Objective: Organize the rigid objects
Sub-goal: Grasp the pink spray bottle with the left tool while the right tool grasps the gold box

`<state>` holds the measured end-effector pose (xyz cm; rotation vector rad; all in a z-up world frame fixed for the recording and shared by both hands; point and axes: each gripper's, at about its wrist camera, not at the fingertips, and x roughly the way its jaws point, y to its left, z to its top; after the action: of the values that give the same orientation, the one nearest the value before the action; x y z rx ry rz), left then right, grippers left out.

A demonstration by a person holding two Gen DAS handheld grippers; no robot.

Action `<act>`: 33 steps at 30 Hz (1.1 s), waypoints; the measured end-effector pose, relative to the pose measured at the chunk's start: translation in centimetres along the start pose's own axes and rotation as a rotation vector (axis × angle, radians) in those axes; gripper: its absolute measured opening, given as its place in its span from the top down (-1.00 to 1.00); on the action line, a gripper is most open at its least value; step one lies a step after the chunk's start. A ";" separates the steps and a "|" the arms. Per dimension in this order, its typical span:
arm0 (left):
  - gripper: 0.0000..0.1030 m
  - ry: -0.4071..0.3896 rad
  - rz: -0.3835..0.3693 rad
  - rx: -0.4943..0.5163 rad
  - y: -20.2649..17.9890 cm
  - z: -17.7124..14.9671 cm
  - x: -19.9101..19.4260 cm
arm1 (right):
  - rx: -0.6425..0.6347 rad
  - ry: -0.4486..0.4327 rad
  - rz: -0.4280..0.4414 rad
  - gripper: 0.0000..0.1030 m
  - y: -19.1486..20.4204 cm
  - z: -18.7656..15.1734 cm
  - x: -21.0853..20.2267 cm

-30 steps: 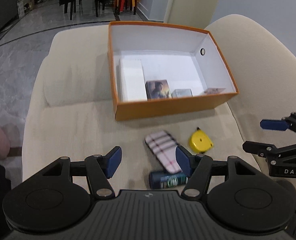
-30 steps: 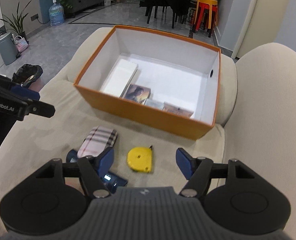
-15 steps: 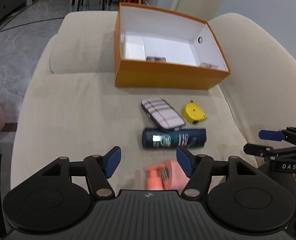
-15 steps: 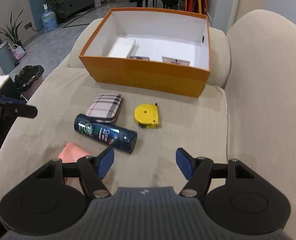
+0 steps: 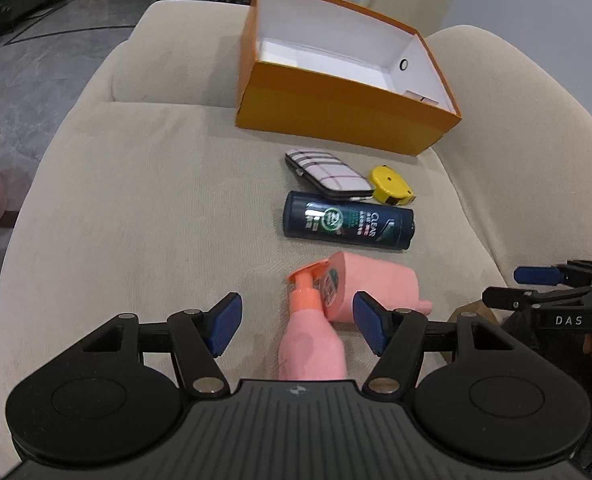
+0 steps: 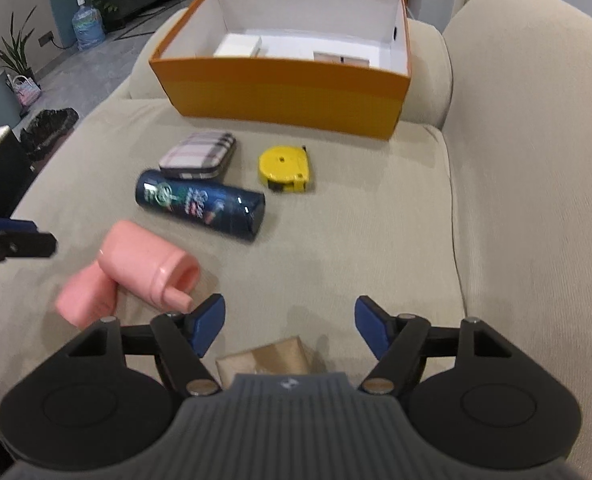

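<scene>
Left gripper (image 5: 296, 322) gapes over pink bottles (image 5: 312, 336); right gripper (image 6: 289, 326) opening, empty

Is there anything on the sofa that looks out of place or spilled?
Nothing is spilled or visibly damaged. The two pink bottles lie tipped over in a heap on the sofa cushion, one across the other, and the dark shampoo bottle lies on its side. All are outside the orange box.

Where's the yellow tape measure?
The yellow tape measure lies on the sofa cushion, in front of the orange box, right of the checked case in the right wrist view.
</scene>
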<state>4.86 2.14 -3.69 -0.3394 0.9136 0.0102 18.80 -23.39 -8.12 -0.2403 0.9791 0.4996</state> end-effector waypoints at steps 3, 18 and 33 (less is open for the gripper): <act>-0.46 -0.004 0.001 -0.005 0.2 -0.5 -0.1 | 0.015 0.014 0.000 -0.38 -0.4 -0.6 0.5; -0.46 -0.005 -0.062 -0.007 -0.4 -3.2 0.3 | -0.016 0.061 0.031 -0.55 0.2 -0.9 0.9; -0.46 0.044 -0.010 0.078 -2.4 -4.1 3.8 | -0.146 0.317 -0.016 -0.67 2.4 -1.0 4.7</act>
<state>4.39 -1.90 -8.27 -0.2723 0.9536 -0.0423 18.98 -20.33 -12.60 -0.4689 1.2493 0.5287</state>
